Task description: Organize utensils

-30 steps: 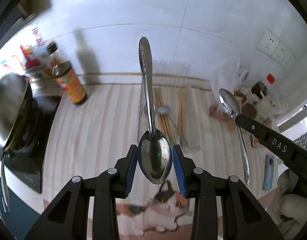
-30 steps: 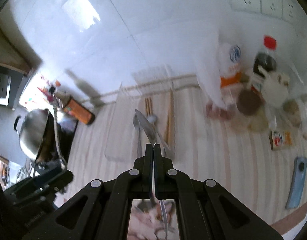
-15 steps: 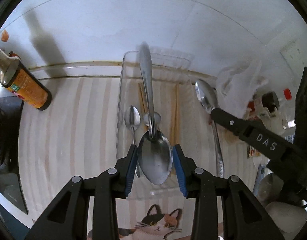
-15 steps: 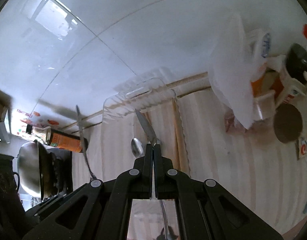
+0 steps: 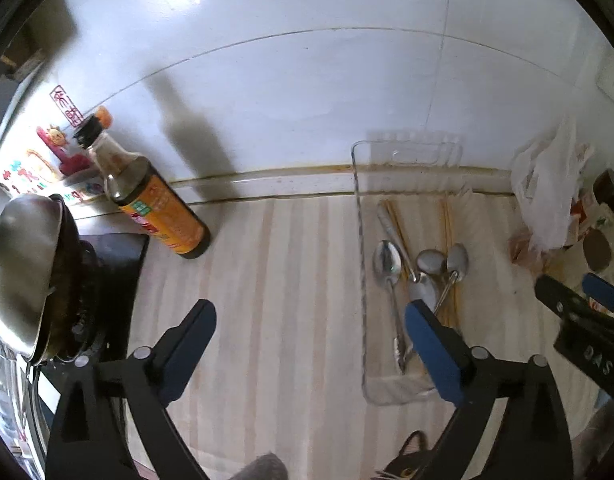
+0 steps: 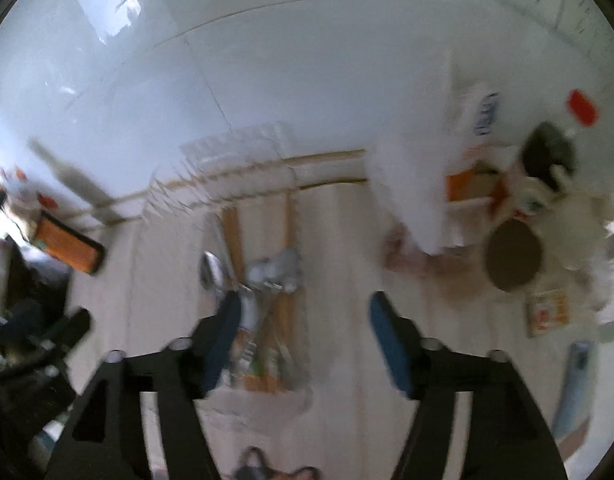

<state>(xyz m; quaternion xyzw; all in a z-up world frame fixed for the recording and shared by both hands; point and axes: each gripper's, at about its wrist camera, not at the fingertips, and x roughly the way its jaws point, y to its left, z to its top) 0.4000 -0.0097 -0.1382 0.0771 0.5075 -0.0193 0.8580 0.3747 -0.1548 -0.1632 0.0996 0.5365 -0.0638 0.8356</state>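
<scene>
Bare striped counter (image 5: 291, 280) is lying open between sauce bottle (image 5: 155, 204) far left and clear tray (image 5: 363, 320) right, giving a wide lane. Stove with wok (image 5: 23, 272) is blocking the left edge. Tray is holding spoons (image 5: 387, 268) and chopsticks (image 5: 449, 232). Far right, white bag (image 6: 419, 184) and jars (image 6: 547, 160) are crowding the wall; phone (image 6: 575, 384) is lying near right.

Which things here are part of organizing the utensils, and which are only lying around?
Belong to the job:
clear tray
spoons
chopsticks
left gripper, open
right gripper, open

Just lying about:
sauce bottle
wok
plastic bag
</scene>
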